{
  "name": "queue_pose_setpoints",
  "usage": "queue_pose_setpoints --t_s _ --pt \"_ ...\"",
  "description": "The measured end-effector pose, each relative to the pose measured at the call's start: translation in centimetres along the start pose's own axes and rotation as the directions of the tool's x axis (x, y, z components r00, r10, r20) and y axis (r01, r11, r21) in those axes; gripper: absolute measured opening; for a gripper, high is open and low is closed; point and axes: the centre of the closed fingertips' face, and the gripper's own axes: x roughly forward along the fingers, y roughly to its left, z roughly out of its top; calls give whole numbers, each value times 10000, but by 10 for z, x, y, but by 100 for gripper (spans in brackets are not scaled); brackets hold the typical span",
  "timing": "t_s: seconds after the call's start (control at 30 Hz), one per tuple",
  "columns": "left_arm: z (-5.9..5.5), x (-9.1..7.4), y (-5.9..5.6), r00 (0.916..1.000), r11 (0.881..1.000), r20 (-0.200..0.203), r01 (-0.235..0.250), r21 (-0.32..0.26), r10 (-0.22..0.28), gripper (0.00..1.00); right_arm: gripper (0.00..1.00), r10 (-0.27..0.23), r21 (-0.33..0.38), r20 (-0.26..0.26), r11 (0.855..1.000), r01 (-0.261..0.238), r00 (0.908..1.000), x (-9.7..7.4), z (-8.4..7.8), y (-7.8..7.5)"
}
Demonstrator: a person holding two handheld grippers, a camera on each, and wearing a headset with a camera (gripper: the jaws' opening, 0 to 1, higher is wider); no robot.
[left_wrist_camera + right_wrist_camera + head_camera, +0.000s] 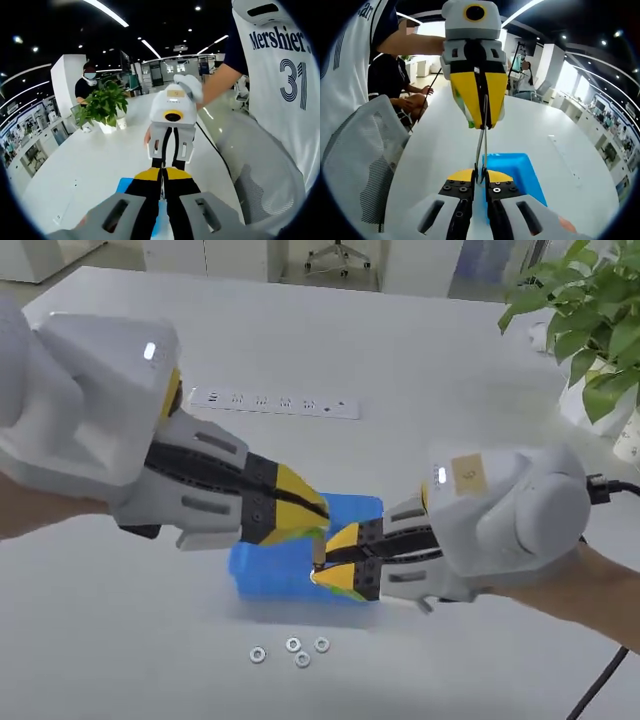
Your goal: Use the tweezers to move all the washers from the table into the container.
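Both grippers meet tip to tip over the middle of the white bench. In the right gripper view, the thin metal tweezers run from the right gripper's closed jaws straight to the yellow jaw tips of the left gripper, which are also pressed together on them. Each gripper clamps one end. Cannot tell whether the tweezers' own tips are pinched together. The blue rectangular plastic container sits below the two sets of jaws; its contents are hidden. Four small silver ring washers lie in a loose cluster on the bench near its front edge, just in front of the container and not touching it. A white power strip lies towards the far edge, and a green potted plant stands at the far right corner.
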Motion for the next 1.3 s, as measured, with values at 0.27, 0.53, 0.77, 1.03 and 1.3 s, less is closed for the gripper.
queue_pose_setpoints --t_s 0.27,0.53,0.77,1.03,1.3 --pt "-2 0 27 9997 9994 117 -226 -266 229 6 9 -395 276 243 9989 388 9989 6 2 -28" --pt "-20 8 44 9995 9979 -27 -308 -569 307 6 9 -423 396 93 9983 419 9991 19 -11 -42" --pt "-39 17 58 9991 9965 -224 -385 -746 369 6 9 -434 692 -125 9966 442 9990 34 -29 -55" --pt "-62 28 67 9983 9916 -425 -449 -1215 400 6 9 -226 999 -409 9946 266 9989 50 -47 -61" --pt "-82 43 68 9967 9806 -518 -711 -1828 626 6 9 -152 1235 -1013 9920 277 9947 59 -71 -60"
